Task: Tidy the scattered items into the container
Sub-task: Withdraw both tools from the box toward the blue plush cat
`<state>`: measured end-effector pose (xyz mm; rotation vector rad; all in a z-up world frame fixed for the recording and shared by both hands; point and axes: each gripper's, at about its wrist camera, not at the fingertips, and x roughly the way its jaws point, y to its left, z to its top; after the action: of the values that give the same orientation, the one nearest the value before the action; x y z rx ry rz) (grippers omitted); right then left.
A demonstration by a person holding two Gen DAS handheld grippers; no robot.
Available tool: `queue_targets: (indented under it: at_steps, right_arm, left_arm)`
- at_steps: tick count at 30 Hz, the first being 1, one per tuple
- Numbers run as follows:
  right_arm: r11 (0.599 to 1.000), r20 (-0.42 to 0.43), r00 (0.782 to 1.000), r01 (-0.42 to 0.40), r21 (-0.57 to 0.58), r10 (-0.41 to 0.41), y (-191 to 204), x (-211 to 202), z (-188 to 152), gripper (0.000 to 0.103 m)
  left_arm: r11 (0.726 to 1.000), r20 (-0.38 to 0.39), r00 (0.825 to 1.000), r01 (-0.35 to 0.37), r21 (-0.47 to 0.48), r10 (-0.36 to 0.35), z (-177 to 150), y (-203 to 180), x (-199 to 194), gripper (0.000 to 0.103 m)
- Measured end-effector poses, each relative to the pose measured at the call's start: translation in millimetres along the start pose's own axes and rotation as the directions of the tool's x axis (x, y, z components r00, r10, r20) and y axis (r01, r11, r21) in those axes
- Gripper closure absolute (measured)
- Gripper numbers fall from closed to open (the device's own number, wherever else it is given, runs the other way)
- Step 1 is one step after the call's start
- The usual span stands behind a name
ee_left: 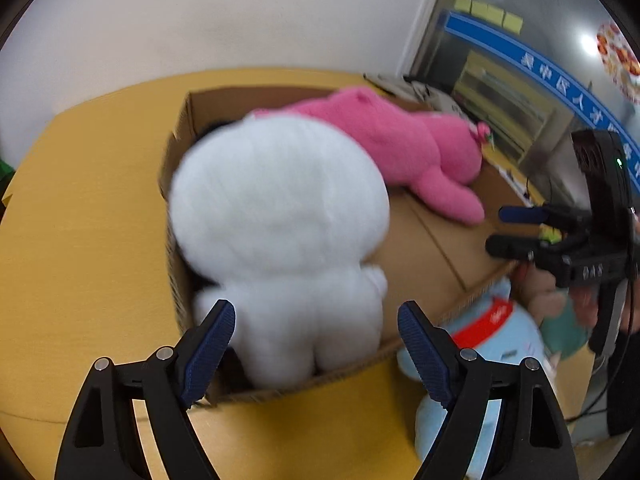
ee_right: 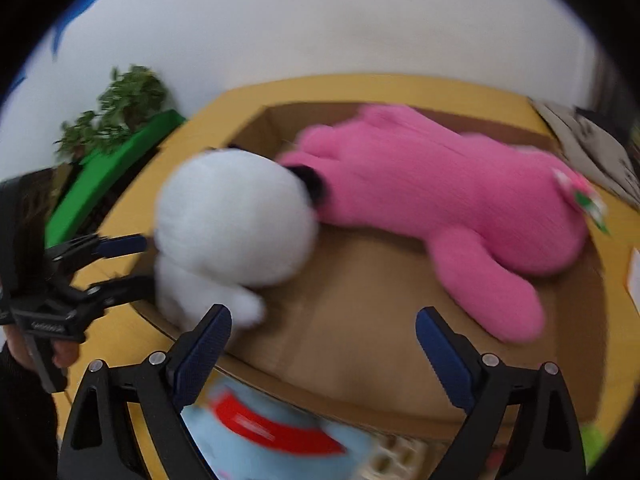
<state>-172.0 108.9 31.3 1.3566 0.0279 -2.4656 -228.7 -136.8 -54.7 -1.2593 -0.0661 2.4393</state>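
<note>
Spread wide and empty, the left tool (ee_left: 316,320) frames a soft white plush toy (ee_left: 280,232) inside the brown cardboard box (ee_left: 432,256); right tool (ee_right: 324,328) equally open above a light-blue plush toy (ee_right: 280,440), likely light, graspable mid-body.

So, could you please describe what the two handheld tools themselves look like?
Both match: the left tool and right tool have black, triangular cut-out finger frames, silver rivets and ribbed dark blue pads. Seen from the left wrist, the right tool's black body carries a green indicator light and thin black cables.
</note>
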Motion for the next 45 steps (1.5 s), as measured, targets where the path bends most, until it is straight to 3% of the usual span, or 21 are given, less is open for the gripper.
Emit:
queue_targets:
  at_steps: [3, 8, 12, 15, 18, 19, 23, 33, 40, 45]
  right_arm:
    - [0.999, -0.085, 0.996, 0.038, 0.030, -0.036, -17, 14, -21, 0.008]
    - [0.998, -0.057, 0.998, 0.023, 0.067, -0.019, -21, 11, -33, 0.008]
    - [0.997, -0.024, 0.998, 0.054, 0.062, -0.053, -14, 3, -40, 0.008]
    - [0.997, 0.053, 0.996, 0.062, 0.053, -0.065, -7, -25, -46, 0.008]
    - [0.997, 0.157, 0.986, 0.058, 0.046, -0.065, -7, -64, -54, 0.004]
    - [0.997, 0.193, 0.979, 0.065, 0.051, -0.073, -7, -77, -58, 0.000]
    - [0.996, 0.265, 0.961, 0.074, 0.045, -0.083, -7, -111, -68, 0.001]
    - [0.994, 0.355, 0.928, 0.109, 0.022, -0.109, 3, -158, -94, 0.001]
    - [0.994, 0.346, 0.933, 0.103, 0.018, -0.103, 7, -159, -100, 0.001]
    - [0.995, 0.335, 0.937, 0.104, 0.005, -0.100, 12, -156, -102, 0.001]
  left_arm:
    - [1.000, 0.028, 1.000, 0.008, -0.027, -0.007, -9, 0, -5, 0.016]
    - [0.999, 0.016, 1.000, 0.017, -0.038, -0.016, -22, -5, -13, 0.016]
    - [0.995, 0.029, 0.999, -0.039, -0.092, 0.042, -25, -10, -29, 0.012]
    - [0.988, 0.117, 0.989, -0.071, -0.137, 0.088, -24, -21, -56, 0.005]
    - [0.983, 0.232, 0.966, -0.081, -0.162, 0.118, -29, -42, -91, 0.000]
    - [0.983, 0.258, 0.959, -0.078, -0.169, 0.120, -30, -49, -100, 0.000]
    - [0.983, 0.323, 0.941, -0.039, -0.178, 0.096, -39, -78, -120, 0.000]
    - [0.984, 0.331, 0.943, 0.023, -0.175, 0.037, -58, -118, -125, 0.000]
    - [0.993, 0.348, 0.937, 0.016, -0.118, 0.026, -64, -138, -136, 0.000]
    - [0.993, 0.335, 0.942, 0.029, -0.113, 0.011, -67, -139, -134, 0.000]
